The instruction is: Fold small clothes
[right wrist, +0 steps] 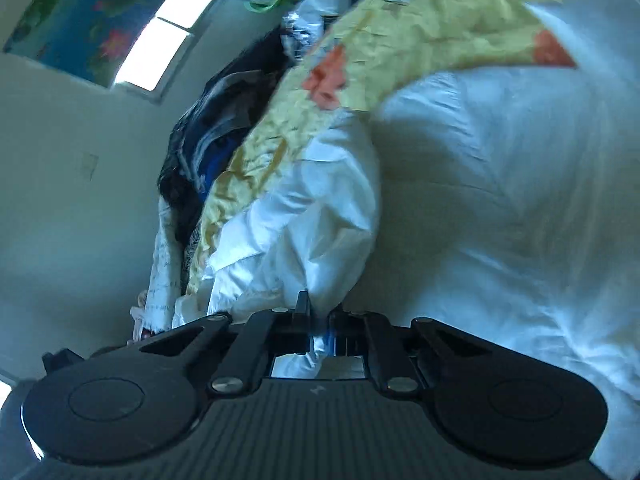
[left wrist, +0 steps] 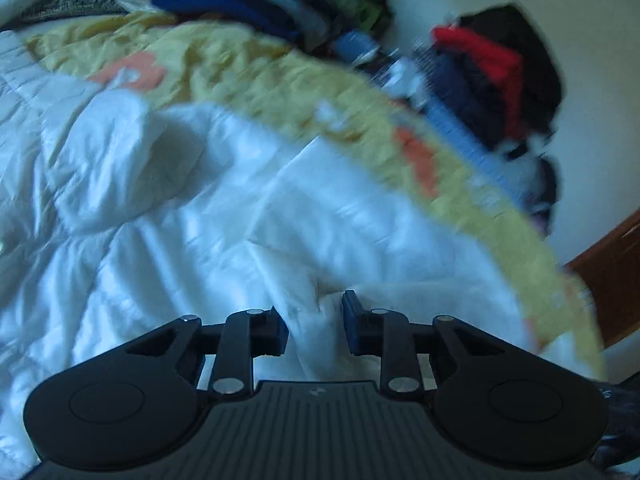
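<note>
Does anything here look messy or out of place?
Yes: the dark clothes pile behind the yellow floral bedsheet is a jumbled heap. The white cotton garment lies crumpled; the right claw pinches it.

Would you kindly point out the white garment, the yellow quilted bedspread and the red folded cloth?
white garment (left wrist: 360,216), left wrist view, on its crumpled middle.
yellow quilted bedspread (left wrist: 224,60), left wrist view, on a bare yellow patch.
red folded cloth (left wrist: 484,52), left wrist view, on its top fold.
</note>
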`<state>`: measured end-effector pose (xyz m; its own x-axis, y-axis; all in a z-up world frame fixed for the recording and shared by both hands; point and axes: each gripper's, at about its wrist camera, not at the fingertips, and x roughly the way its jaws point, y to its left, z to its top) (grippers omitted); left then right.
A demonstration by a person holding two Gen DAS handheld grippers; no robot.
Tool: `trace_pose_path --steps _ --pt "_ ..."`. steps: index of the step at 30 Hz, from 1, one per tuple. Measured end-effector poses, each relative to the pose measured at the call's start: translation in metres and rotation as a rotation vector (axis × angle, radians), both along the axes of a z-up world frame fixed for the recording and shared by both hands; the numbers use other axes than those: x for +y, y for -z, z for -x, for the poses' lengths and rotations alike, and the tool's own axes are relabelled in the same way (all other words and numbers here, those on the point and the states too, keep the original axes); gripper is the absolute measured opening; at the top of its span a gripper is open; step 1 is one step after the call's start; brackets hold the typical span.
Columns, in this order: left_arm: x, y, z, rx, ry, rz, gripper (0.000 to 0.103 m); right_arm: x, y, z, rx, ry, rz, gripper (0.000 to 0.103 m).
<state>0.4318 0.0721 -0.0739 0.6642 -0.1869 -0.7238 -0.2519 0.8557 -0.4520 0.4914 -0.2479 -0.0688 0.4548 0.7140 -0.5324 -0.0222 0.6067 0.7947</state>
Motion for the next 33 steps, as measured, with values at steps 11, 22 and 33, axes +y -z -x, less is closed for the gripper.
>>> trace_pose_path --steps 11,22,33 --pt "-0.032 0.027 0.051 -0.260 0.125 -0.296 0.098 -0.042 0.004 0.051 -0.158 0.122 -0.064 0.050" --pt "-0.028 0.029 0.045 -0.227 0.086 -0.305 0.103 -0.281 -0.021 0.106 -0.204 0.730 0.089 0.049" --pt "-0.034 0.029 0.042 -0.211 0.084 -0.344 0.103 -0.383 0.023 0.069 -0.053 0.877 0.033 0.050"
